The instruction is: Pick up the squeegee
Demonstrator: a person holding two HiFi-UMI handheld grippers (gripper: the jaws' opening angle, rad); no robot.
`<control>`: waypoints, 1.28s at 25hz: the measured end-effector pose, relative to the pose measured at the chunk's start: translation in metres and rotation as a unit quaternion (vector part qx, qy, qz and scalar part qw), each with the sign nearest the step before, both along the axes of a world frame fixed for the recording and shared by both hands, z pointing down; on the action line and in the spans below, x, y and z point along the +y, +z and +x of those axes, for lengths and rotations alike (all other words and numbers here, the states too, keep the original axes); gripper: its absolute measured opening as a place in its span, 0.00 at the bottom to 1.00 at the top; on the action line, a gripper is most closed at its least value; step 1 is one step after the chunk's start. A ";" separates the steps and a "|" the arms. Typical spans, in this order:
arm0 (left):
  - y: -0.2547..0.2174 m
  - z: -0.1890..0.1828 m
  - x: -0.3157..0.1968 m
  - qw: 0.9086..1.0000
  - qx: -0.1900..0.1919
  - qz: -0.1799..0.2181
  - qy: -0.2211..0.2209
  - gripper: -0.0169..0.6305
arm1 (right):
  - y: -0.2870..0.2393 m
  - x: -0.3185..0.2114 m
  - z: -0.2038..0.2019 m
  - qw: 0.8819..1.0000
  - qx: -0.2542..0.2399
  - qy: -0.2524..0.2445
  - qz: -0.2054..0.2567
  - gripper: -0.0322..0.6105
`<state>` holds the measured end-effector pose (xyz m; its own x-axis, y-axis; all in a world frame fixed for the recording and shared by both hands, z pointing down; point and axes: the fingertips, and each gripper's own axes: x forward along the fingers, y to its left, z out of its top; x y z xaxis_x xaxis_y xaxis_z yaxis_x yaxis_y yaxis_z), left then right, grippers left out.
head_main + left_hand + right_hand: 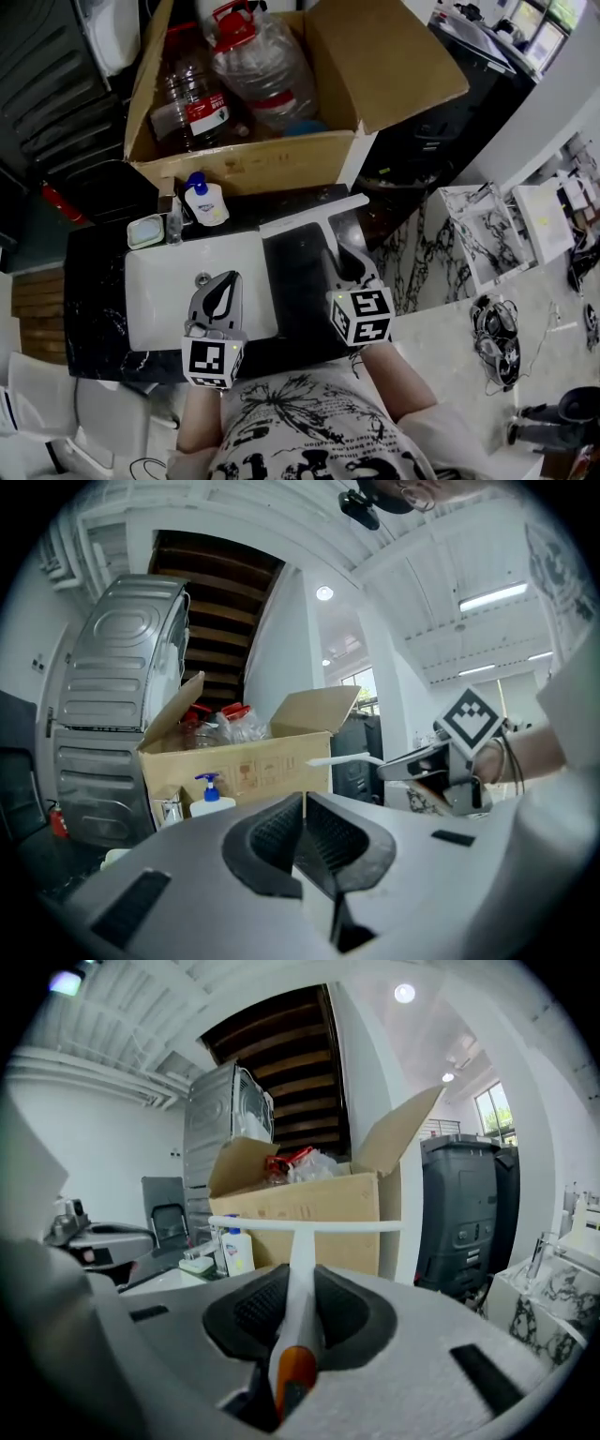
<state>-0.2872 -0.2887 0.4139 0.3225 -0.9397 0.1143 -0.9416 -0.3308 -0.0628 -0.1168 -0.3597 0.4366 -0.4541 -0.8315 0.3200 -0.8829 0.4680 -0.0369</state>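
The squeegee [298,1269] is white, with a long cross blade and an orange handle end. My right gripper [292,1309] is shut on its handle and holds it raised, blade forward. In the head view the squeegee [314,217] hangs over the dark counter with my right gripper [344,270] behind it. My left gripper [217,292] hovers over the white sink [155,281]. In the left gripper view my left gripper [302,832] has its jaws together with nothing between them, and the squeegee [347,758] shows at the right.
An open cardboard box [253,159] with big plastic bottles stands behind the sink. A soap pump bottle [203,200], a tap [172,217] and a soap dish [145,231] line the sink's back edge. A dark bin [464,1213] stands to the right.
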 end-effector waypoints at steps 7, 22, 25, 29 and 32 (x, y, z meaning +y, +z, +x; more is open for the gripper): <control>-0.028 -0.009 0.000 0.999 -0.004 0.036 -0.019 0.05 | -0.062 0.018 0.005 0.994 -0.029 -0.014 0.103 0.16; -0.058 -0.011 0.009 0.997 -0.013 0.070 -0.043 0.05 | -0.093 0.040 0.021 0.987 -0.054 -0.016 0.153 0.16; -0.060 -0.007 0.009 0.996 -0.015 0.071 -0.043 0.05 | -0.091 0.038 0.024 0.987 -0.056 -0.016 0.148 0.16; -0.061 -0.005 0.012 0.996 -0.017 0.070 -0.046 0.05 | -0.089 0.039 0.025 0.988 -0.060 -0.018 0.143 0.16; -0.066 -0.005 0.011 0.996 -0.014 0.065 -0.052 0.05 | -0.088 0.039 0.024 0.988 -0.062 -0.019 0.140 0.16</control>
